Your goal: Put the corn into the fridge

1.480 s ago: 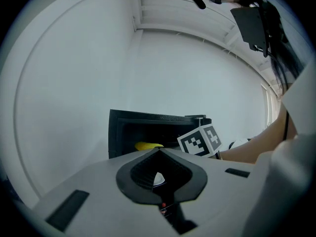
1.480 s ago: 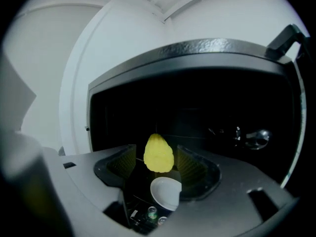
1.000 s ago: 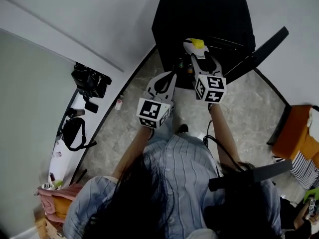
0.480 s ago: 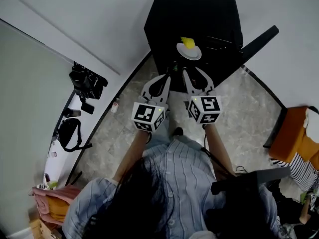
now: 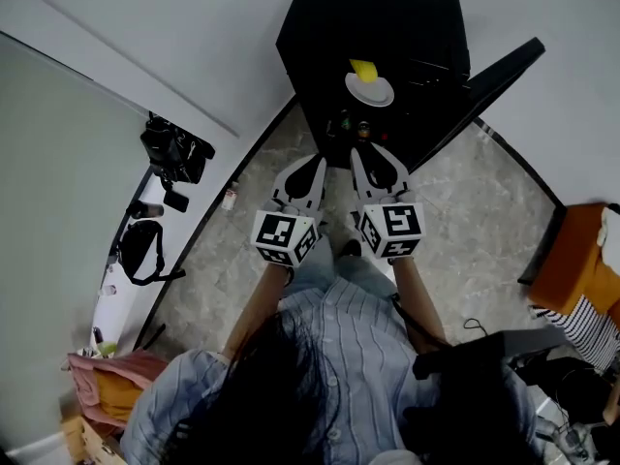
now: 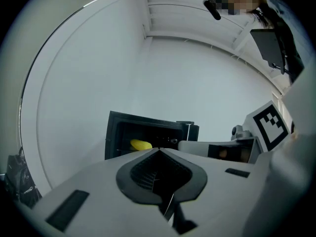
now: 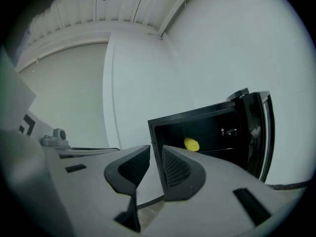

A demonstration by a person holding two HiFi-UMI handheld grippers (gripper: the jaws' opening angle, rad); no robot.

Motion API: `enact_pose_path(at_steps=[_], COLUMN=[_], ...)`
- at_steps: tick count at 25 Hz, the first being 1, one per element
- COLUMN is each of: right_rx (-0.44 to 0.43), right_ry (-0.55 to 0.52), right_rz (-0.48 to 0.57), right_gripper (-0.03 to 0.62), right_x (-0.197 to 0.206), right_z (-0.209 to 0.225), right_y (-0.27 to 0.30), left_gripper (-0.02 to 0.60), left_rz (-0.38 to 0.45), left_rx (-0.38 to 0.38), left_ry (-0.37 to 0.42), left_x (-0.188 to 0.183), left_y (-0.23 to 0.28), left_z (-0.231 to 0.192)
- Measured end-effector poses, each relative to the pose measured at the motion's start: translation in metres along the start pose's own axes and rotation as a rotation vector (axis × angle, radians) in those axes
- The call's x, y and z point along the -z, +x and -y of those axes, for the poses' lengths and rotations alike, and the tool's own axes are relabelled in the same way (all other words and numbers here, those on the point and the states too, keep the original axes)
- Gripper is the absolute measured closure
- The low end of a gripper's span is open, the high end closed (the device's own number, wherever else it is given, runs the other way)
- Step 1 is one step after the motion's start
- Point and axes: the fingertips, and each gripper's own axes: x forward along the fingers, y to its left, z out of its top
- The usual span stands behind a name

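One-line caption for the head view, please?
Corn on a plate inside the open fridge; the empty right hand-held gripper, jaws just closing, and the shut left hand-held gripper hang outside.

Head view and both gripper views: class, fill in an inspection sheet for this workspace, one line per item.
Surface: grey tiled floor.
Job's things: corn lies on a white plate on a shelf inside the black fridge; its door stands open.
Clutter: black bags and camera gear by the left wall; orange item at right.
Grippers: left gripper shut, empty; right gripper has just been closing, narrow gap left, nothing between its jaws.
Cables: thin dark cable on the floor at the person's right.
Surroundings: white walls.
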Motion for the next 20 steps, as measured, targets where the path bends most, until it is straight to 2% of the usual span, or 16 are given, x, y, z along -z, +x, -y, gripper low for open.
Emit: enact_pose_path(at_steps=[5,10,14,20], right_rx=[-0.040,-0.059,-0.075,-0.065], right_ry=[-0.007,0.003,0.022,0.046], right_rz=[-0.033,-0.060,-0.079,-0.102], right_gripper=[0.517,0.530,0.533,0.539], right_x=[0.016,0.033,0.045,0.060], right_z=[-0.017,-0.031,-0.052,-0.086], right_y=[-0.005,-0.002,-0.001,-0.010], left_gripper=[0.575,0.575,0.575,0.575], left_rz=[-0.013,-0.063,-0.066,-0.050], left_rx=[-0.010,-0.038,-0.047,-0.038], left_ry=[-0.043,-0.038,-0.056,-0.017], left_x=[0.007,0.022,0.025,0.019], left_y=[-0.006,-0.021,-0.039,-0.072], left_z=[-0.002,-0.014,-0.026,-0.037])
